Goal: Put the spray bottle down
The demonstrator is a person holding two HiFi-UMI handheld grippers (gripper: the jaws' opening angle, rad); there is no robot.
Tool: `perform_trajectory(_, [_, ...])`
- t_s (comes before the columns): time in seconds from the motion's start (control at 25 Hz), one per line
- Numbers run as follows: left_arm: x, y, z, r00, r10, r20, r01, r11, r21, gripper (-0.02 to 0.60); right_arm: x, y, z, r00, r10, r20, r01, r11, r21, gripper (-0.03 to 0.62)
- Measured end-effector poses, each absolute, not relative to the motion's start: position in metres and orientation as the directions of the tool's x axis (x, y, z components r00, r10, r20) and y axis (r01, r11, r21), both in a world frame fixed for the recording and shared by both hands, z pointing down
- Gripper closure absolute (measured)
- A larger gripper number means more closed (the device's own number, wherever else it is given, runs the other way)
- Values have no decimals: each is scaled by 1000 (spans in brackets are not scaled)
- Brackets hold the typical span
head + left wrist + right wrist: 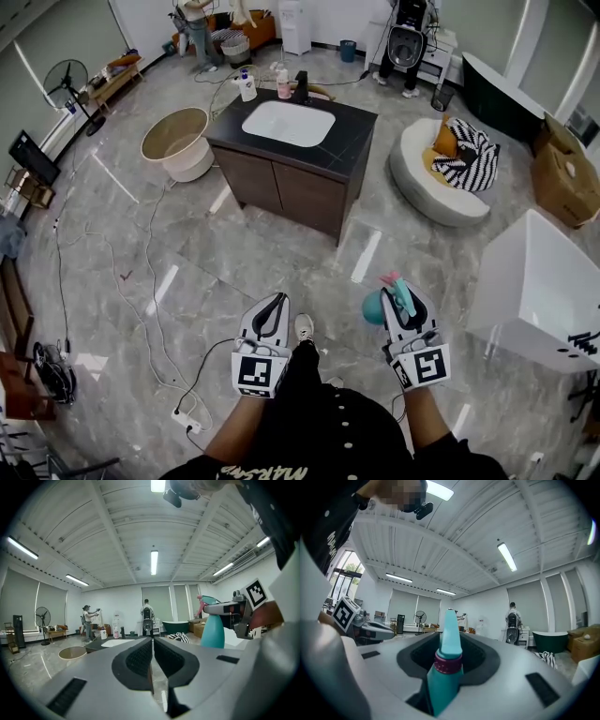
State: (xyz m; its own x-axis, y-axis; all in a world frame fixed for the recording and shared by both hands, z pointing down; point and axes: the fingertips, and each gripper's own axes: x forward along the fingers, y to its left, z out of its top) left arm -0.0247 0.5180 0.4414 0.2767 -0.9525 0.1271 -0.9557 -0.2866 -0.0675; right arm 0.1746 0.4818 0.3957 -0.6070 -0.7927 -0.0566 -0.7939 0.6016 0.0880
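I stand on a grey marble floor with a gripper in each hand, some way short of the vanity. My right gripper [397,293] is shut on a teal spray bottle [375,306] with a pink trigger. In the right gripper view the bottle [446,677] stands upright between the pads of the right gripper [449,644], its magenta collar and teal nozzle poking up. My left gripper [273,303] is beside it at the left, shut and holding nothing. In the left gripper view the left gripper's [153,641] pads meet, and the bottle [213,631] shows at the right.
Ahead stands a dark vanity [342,141] with a white sink [289,123] and small bottles at its back edge. A beige round tub [176,142] is left of it, a white round tub [427,202] and a white bathtub [534,281] right. Cables and a power strip [183,422] lie on the floor.
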Motion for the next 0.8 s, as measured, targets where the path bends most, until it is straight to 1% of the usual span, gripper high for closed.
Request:
perform_trajectory(0.28, [-38,432,437,281,-953,110,-956,-289,-56,560,168,403,393,-588,-807,-63,-809,583,80,477])
perform_trajectory(0.8, [-82,299,427,294,-951,101,-954,-299,-37,560,122,274,381,-580,-812,-61,-814,575,79,476])
